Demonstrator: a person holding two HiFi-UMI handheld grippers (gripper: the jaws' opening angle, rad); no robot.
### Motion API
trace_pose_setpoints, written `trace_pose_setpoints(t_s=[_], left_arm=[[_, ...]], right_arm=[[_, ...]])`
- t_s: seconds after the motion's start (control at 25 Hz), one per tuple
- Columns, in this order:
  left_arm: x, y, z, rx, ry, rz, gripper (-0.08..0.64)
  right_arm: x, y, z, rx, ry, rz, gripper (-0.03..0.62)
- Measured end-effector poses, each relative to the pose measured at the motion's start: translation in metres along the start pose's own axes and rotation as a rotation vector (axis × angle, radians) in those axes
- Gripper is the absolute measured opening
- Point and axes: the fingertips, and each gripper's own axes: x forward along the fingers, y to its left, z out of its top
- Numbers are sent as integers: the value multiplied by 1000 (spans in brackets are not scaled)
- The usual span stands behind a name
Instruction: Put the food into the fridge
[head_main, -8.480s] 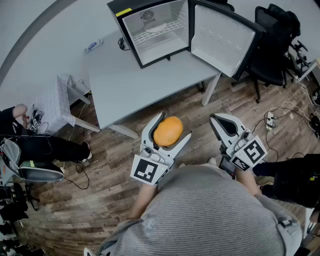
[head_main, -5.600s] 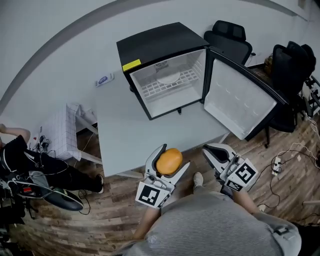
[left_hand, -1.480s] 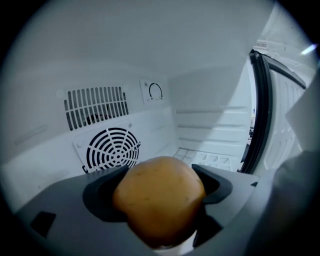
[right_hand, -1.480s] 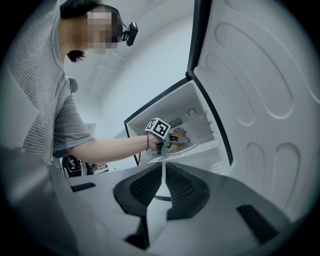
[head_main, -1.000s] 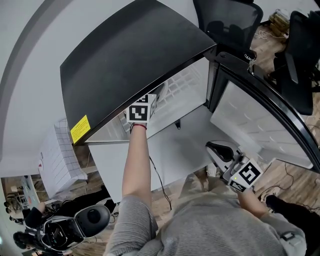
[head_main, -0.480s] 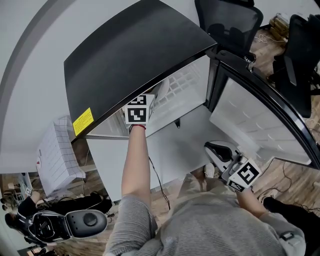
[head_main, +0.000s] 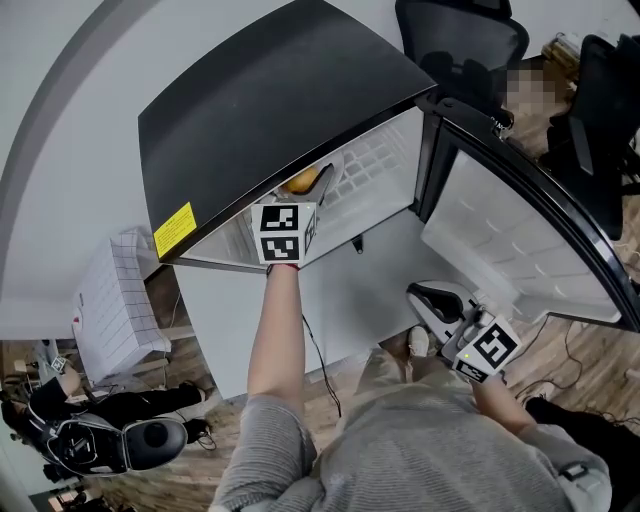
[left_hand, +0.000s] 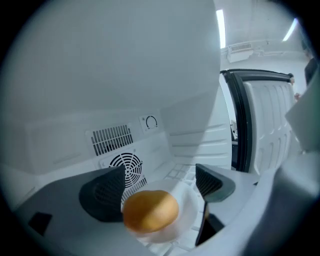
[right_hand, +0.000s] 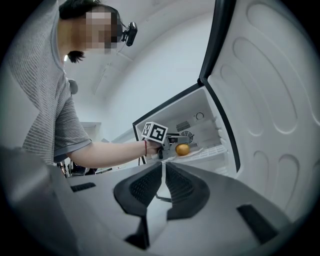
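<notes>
Backing out of the mini fridge (head_main: 262, 108), the left gripper (left_hand: 160, 171) has its jaws spread wide, and the round orange food (left_hand: 150, 210), possibly a bun though it shows blurred, sits between them without being squeezed. It rests on the white plate (left_hand: 189, 206) on the wire shelf (head_main: 378, 162). Half a second ago the head view showed the gripper deeper inside, with the food out of sight; now the food shows beyond the jaw tips. The release looks done, so what seems left is to withdraw and swing the fridge door (head_main: 500, 235) closed. The right gripper (right_hand: 163, 186) waits low outside, jaws pressed together on nothing.
</notes>
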Motion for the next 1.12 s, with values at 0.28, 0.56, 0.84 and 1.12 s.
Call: trace_pose_setpoints(t_s=[0.28,0.56,0.84,1.12], left_arm=[[-37,-15,12,-24,-76,13,445],[-78,-37,15,-34,-98,-13,399],[-114,-41,18,-80,-133,21,187],[-135,-47,13,-125,-140,39,11]], right_arm=[[0,9,4,-20,-4,20,14],[1,20,10,-32,-6,52,14],[4,31,17,-56,-12,81,14],[4,37,25,-90,-15,101,14]])
